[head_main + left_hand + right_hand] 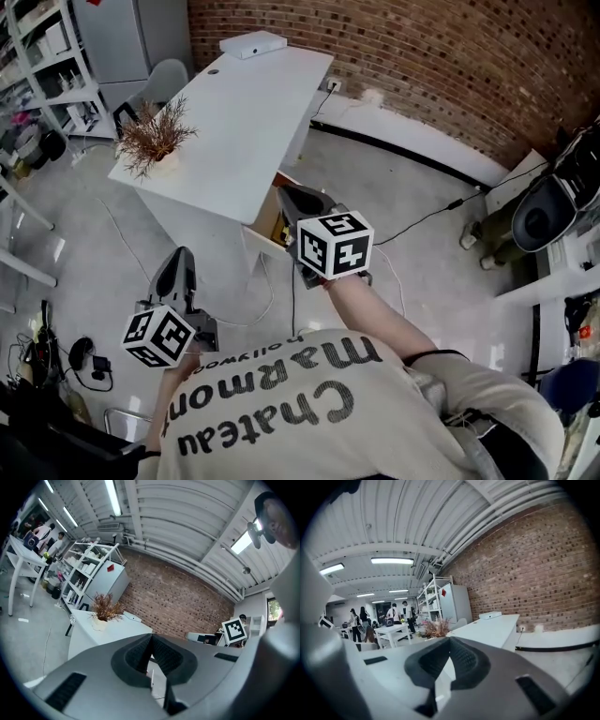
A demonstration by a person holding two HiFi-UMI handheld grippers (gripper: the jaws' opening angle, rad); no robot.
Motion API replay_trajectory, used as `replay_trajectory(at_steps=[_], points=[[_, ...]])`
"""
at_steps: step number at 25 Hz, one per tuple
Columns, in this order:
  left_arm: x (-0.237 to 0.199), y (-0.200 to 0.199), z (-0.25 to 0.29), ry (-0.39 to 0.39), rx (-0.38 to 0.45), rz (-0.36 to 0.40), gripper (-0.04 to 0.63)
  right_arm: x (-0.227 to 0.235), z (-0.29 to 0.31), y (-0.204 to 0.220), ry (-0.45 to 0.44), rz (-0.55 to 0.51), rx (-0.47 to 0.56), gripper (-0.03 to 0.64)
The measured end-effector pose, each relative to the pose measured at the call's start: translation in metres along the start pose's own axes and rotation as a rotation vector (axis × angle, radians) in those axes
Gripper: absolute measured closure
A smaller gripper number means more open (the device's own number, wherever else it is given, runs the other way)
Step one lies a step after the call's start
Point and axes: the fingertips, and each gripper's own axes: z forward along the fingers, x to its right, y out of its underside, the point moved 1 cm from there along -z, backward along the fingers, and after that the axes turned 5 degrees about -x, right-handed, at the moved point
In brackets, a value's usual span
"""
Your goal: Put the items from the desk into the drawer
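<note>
A long white desk carries a dried plant in a pot near its left corner and a flat white box at its far end. Under the desk's near right edge a drawer stands pulled out. My right gripper hovers just in front of that drawer, shut with nothing between its jaws. My left gripper is lower left, above the floor and apart from the desk, its jaws closed and empty. The plant and the box also show in the gripper views.
A grey chair stands behind the desk and white shelves fill the far left. Cables run over the floor along the brick wall. Dark equipment sits at the right. People stand far off.
</note>
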Motion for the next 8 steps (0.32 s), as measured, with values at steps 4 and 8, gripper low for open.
replay_trajectory(at_steps=[4, 8], points=[[0.008, 0.006, 0.01, -0.012, 0.004, -0.006, 0.595, 0.008, 0.0, 0.001, -0.02, -0.015, -0.011, 0.614], [0.015, 0.003, 0.021, -0.008, 0.015, 0.01, 0.595, 0.016, 0.003, -0.001, -0.032, -0.019, 0.0, 0.614]])
